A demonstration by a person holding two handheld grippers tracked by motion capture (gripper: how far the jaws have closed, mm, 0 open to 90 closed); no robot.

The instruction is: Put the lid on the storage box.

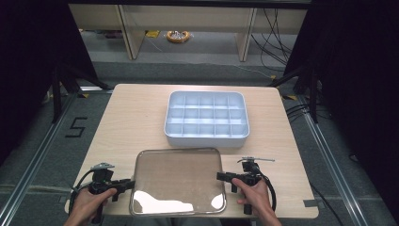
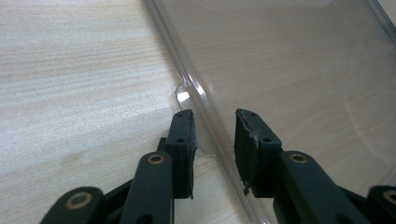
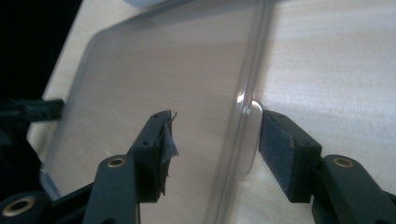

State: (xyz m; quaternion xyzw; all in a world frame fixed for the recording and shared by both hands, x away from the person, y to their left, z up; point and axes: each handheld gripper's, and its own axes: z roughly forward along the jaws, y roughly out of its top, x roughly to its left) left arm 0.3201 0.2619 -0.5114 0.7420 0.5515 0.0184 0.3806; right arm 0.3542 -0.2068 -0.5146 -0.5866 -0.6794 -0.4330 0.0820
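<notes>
Clear lid (image 1: pixel 178 181): thin, light, slippery; best taken at its side tabs. Left gripper (image 2: pixel 214 133) and right gripper (image 3: pixel 215 140) straddle opposite rims, jaws open.

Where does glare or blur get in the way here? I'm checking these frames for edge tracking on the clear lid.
High view: bright glare patches on the clear lid near its front edge. Left gripper view: a small highlight on the rim tab, jaws sharp. Right gripper view: a glint on the rim, and the lid's far corner goes soft.
</notes>
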